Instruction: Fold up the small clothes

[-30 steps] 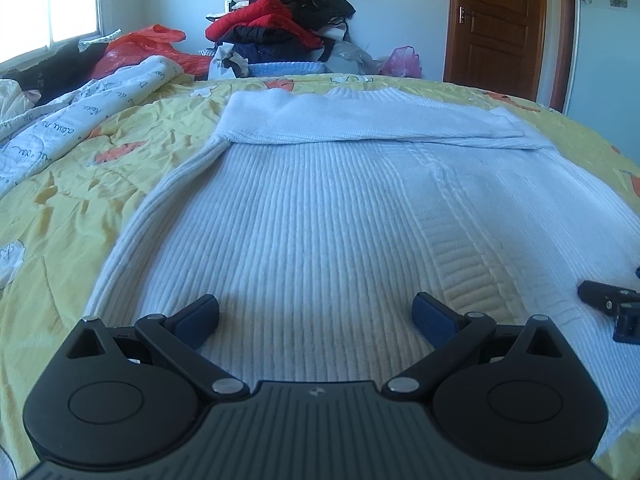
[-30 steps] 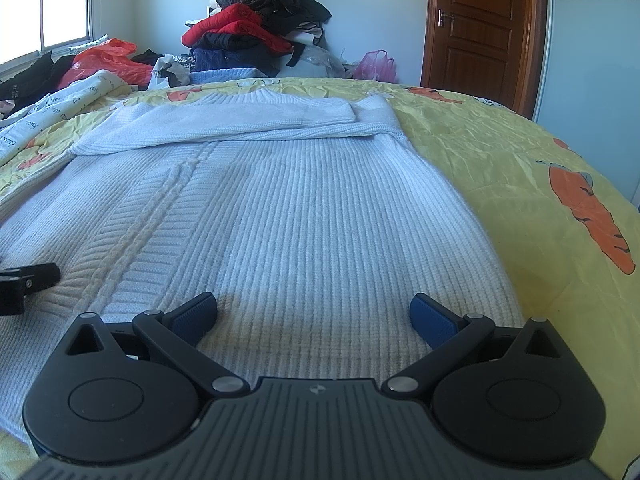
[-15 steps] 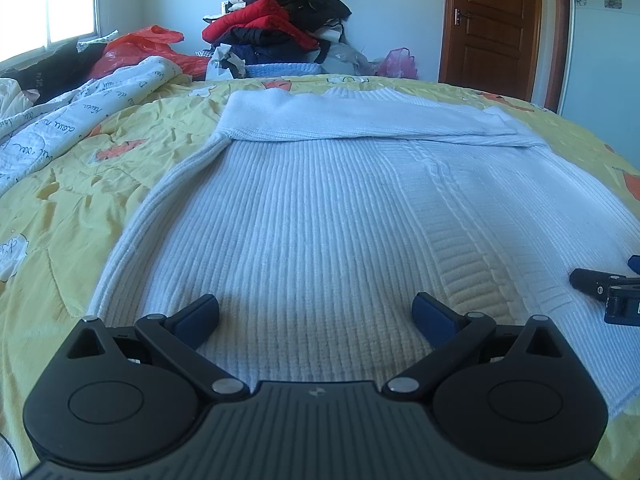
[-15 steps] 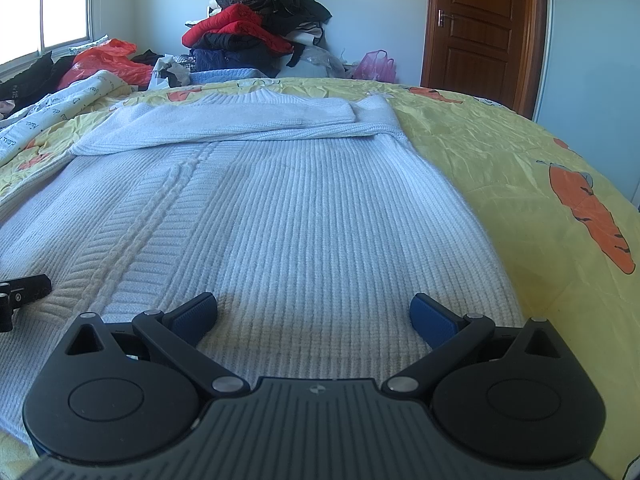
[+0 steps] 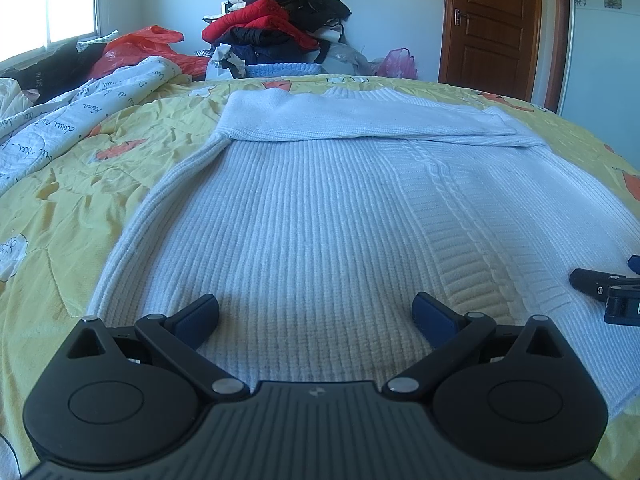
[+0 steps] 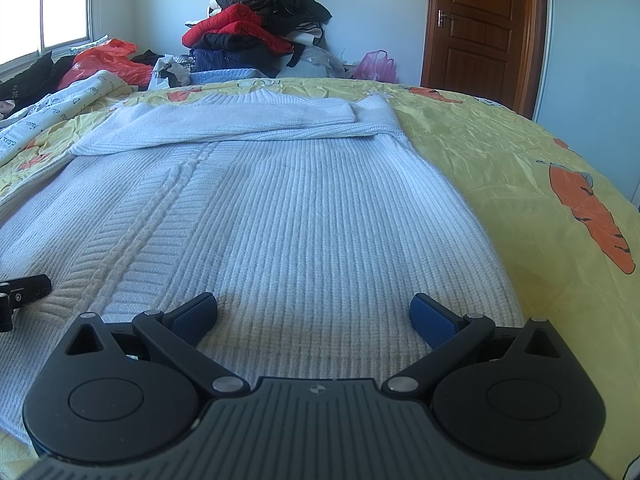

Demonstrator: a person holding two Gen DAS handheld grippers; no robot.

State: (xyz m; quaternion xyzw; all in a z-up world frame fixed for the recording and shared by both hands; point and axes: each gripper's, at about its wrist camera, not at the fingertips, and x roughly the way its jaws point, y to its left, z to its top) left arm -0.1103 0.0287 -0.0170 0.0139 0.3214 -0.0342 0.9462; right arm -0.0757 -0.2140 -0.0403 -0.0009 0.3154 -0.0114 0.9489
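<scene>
A white ribbed knit sweater (image 5: 320, 216) lies flat on the yellow bedspread (image 5: 72, 200), sleeves folded across its far end, hem nearest me. My left gripper (image 5: 316, 314) hovers open over the hem's left half, nothing between its blue pads. In the right wrist view the same sweater (image 6: 288, 216) fills the middle, and my right gripper (image 6: 314, 312) stands open over the hem's right half. Each gripper's tip shows at the other view's edge: the right gripper (image 5: 608, 290) and the left gripper (image 6: 20, 290).
A pile of red, black and blue clothes (image 5: 280, 28) is stacked beyond the bed's far edge. A white printed quilt (image 5: 60, 128) lies at the left. A wooden door (image 5: 496, 20) stands at the back right. Carrot prints (image 6: 592, 216) mark the bedspread.
Both grippers have shifted slightly; the other gripper's tip has drifted a little in each view. Both stay open and the sweater has not moved.
</scene>
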